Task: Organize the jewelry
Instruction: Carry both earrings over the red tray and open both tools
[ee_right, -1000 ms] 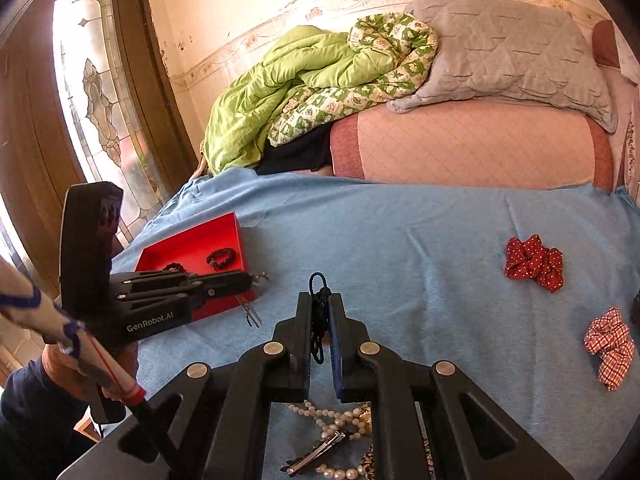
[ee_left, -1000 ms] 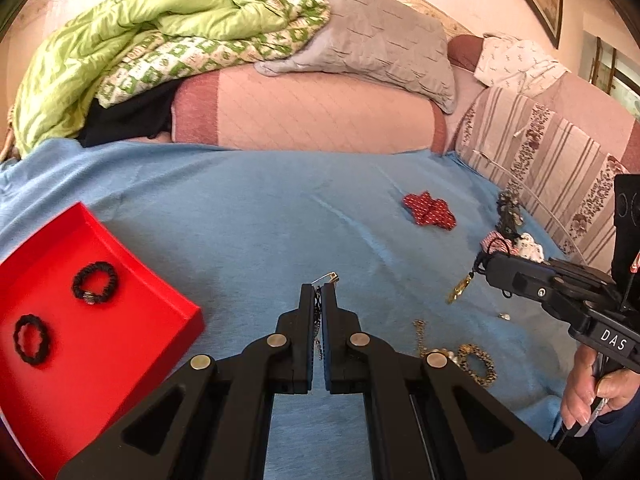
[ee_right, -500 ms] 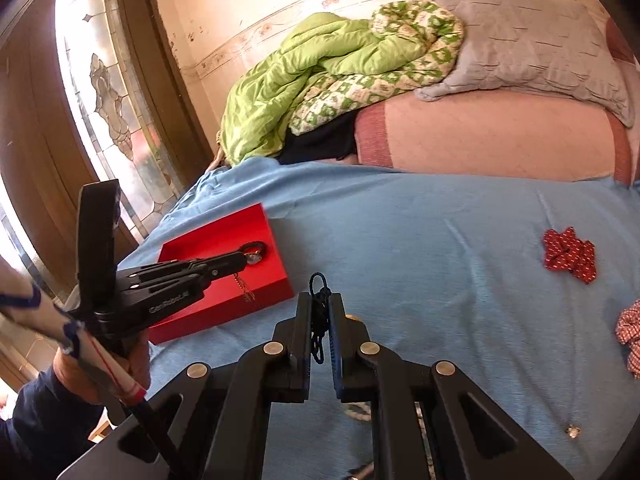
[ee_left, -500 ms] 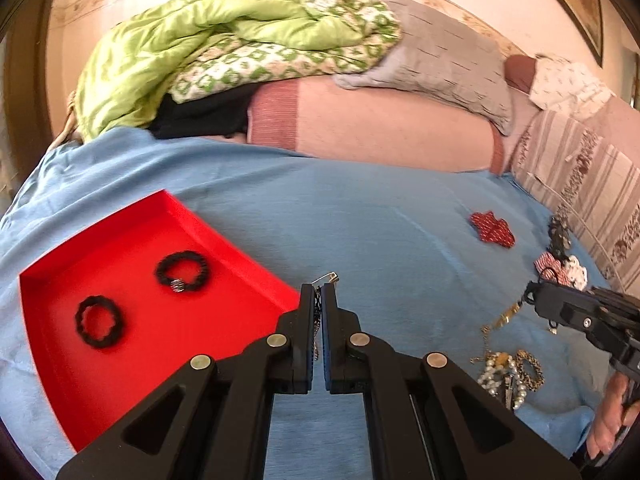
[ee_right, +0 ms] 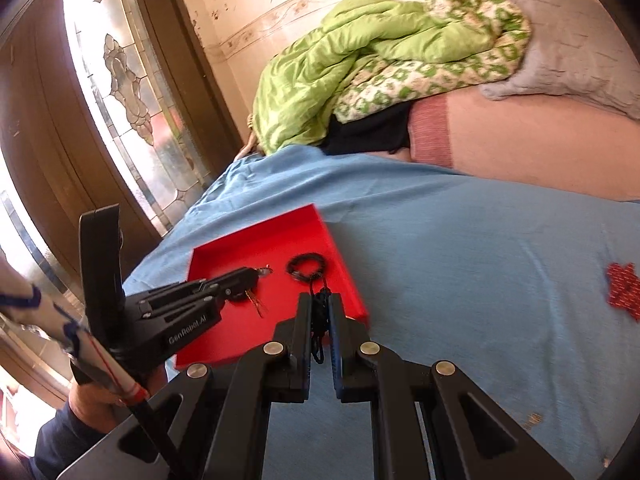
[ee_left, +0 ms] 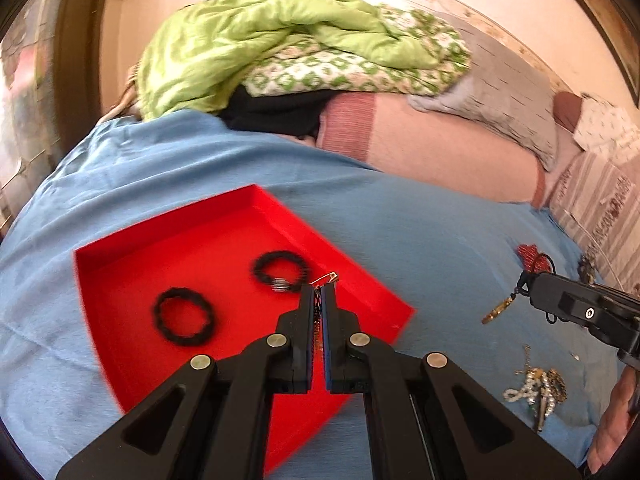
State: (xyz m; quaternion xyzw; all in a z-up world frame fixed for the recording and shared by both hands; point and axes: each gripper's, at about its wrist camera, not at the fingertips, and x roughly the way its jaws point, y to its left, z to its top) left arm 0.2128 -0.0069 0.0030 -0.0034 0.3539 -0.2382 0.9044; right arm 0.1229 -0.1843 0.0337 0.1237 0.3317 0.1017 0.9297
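Note:
A red tray [ee_left: 120,280] lies on the blue bedspread and holds two black bracelets [ee_left: 183,316] [ee_left: 280,271]. My left gripper [ee_left: 318,288] is shut on a small dangling piece with a safety pin [ee_left: 326,278] and hangs over the tray's right part. It also shows in the right wrist view [ee_right: 250,278], over the tray [ee_right: 256,248]. My right gripper [ee_right: 320,300] is shut on a black cord necklace [ee_right: 319,320], near the tray's right edge. In the left wrist view its gold pendant [ee_left: 496,311] hangs below the right gripper [ee_left: 528,286].
A pile of loose jewelry with pearls [ee_left: 538,390] lies on the bedspread at the right. A red scrunchie [ee_right: 622,290] lies further right. A green quilt [ee_left: 260,40] and pillows are piled at the back. A glass door [ee_right: 120,80] stands left of the bed.
Both grippers have moved left toward the red tray. The left gripper now hangs over the tray. The right gripper is near the tray's right edge. Both stay shut on their pieces.

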